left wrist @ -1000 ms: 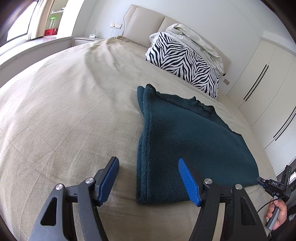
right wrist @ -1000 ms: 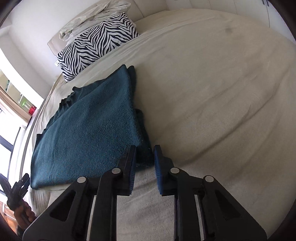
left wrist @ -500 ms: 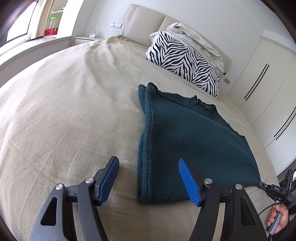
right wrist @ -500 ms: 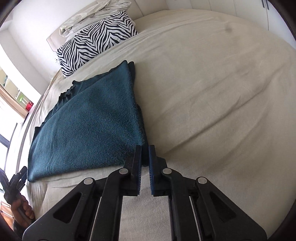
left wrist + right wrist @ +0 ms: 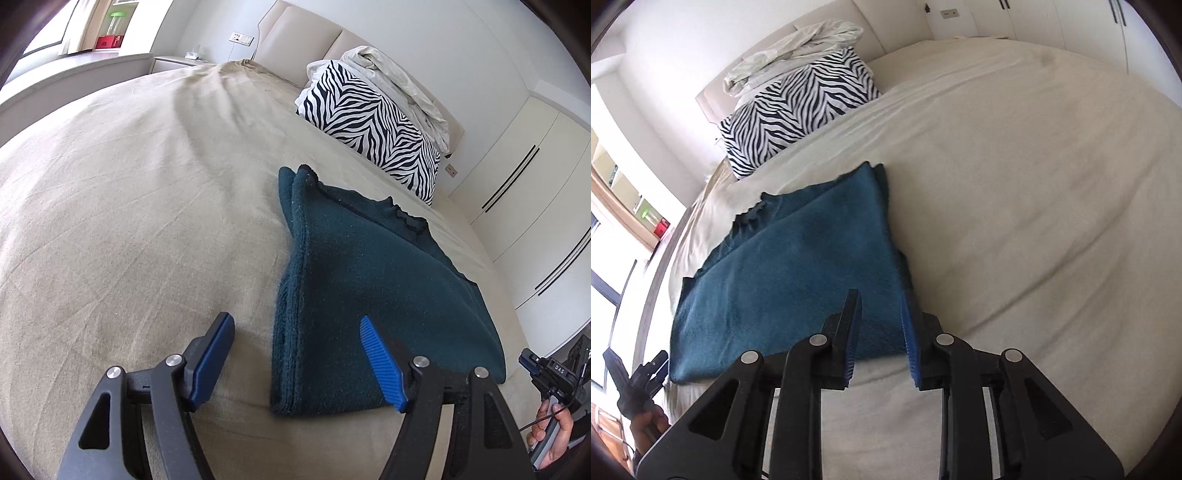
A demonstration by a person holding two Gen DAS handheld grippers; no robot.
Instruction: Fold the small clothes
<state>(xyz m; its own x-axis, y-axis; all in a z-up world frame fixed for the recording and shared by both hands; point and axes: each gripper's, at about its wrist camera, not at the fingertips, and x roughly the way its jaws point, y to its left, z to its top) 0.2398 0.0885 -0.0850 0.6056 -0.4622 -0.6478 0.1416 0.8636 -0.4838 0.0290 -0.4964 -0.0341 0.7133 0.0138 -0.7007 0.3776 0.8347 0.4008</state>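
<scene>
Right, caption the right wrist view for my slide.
Right gripper, jaws opening and empty, above the near corner of a folded teal garment on a beige bed.

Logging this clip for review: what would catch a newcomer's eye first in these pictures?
The dark teal sweater, folded flat on the beige bed, stands out first. Behind it a zebra-striped pillow leans at the headboard under a crumpled pale blanket. The left gripper hangs open over the sweater's near corner, and the right gripper is opening above the opposite near corner, gripping nothing.
</scene>
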